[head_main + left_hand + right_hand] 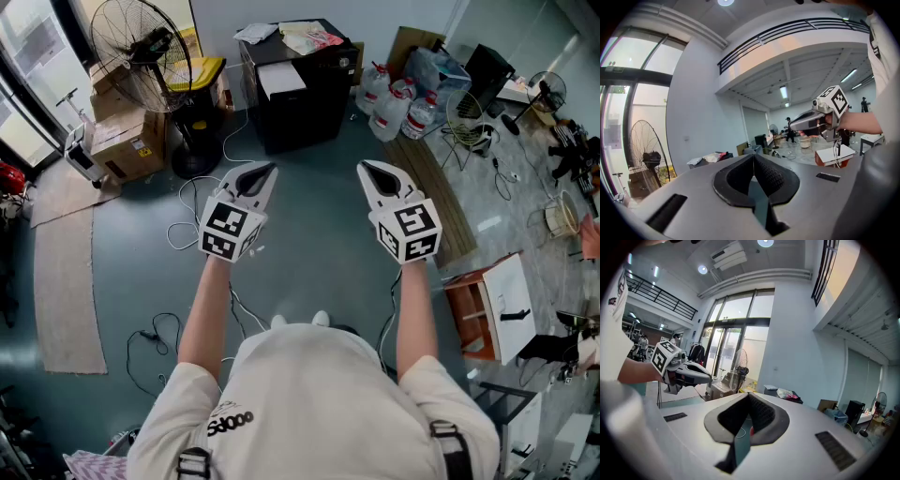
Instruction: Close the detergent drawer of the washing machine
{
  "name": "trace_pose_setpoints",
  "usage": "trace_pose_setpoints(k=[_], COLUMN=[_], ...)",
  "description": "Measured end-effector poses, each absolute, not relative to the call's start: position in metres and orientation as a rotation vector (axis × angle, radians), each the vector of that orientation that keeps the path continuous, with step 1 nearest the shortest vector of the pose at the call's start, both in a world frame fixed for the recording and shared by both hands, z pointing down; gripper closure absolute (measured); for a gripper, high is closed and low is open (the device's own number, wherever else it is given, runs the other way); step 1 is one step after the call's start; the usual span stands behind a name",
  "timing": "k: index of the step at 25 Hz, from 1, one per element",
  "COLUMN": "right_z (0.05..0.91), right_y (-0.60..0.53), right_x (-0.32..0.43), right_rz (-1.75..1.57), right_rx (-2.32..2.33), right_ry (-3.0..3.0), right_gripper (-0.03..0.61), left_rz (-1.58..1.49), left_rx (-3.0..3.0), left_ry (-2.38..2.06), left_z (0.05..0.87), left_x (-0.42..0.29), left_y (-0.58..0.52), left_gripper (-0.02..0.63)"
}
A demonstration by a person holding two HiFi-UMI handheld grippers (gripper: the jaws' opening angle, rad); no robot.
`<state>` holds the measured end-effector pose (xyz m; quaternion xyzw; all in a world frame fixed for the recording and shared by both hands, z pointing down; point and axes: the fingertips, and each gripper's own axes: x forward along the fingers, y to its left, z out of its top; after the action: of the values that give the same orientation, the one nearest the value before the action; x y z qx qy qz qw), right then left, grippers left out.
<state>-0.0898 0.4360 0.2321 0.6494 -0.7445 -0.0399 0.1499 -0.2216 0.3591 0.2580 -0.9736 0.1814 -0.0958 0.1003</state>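
No washing machine or detergent drawer shows in any view. In the head view my left gripper (263, 172) and my right gripper (367, 170) are held side by side at chest height over the grey floor, both pointing forward. Both are shut with nothing between the pads. In the left gripper view, the left gripper (753, 161) has its black pads meeting at the tip, and the right gripper (793, 126) shows off to the right. In the right gripper view, the right gripper (749, 401) has its pads pressed together, and the left gripper (708, 376) shows at the left.
A black cabinet (298, 84) with papers on top stands straight ahead. A floor fan (141, 47) and cardboard boxes (131, 141) are at the left, water bottles (398, 103) at the right. Cables (187, 225) lie on the floor. A small white and orange cabinet (492, 309) stands at the right.
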Motion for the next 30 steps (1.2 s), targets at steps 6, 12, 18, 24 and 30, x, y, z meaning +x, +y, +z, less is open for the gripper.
trace_pose_setpoints(k=[6,12,18,24,30], right_z=[0.232,0.234,0.235,0.241,0.247], right_y=[0.435,0.436,0.433,0.428,0.418], right_x=[-0.084,-0.069,-0.048,-0.022,0.015], right_rz=[-0.115,-0.078,-0.023,-0.026,-0.037], right_rx=[1.877,1.915,1.920,1.838,1.778], right_ry=[-2.155,-2.186,-2.291,-2.334,-2.361], right_gripper=[0.581,0.581,0.581,0.581,0.581], left_rz=[-0.283,-0.300,-0.326,-0.346,-0.347], left_rx=[-2.869,-2.868,-2.865,-2.855,-2.855], left_ry=[0.540,0.542,0.544,0.568,0.624], left_z=[0.258,0.259,0.265,0.271,0.274], left_x=[-0.217,-0.205,-0.180,-0.149,-0.113], left_y=[0.356,0.357,0.358,0.355,0.349], left_gripper=[0.595,0.595,0.595,0.595,0.595])
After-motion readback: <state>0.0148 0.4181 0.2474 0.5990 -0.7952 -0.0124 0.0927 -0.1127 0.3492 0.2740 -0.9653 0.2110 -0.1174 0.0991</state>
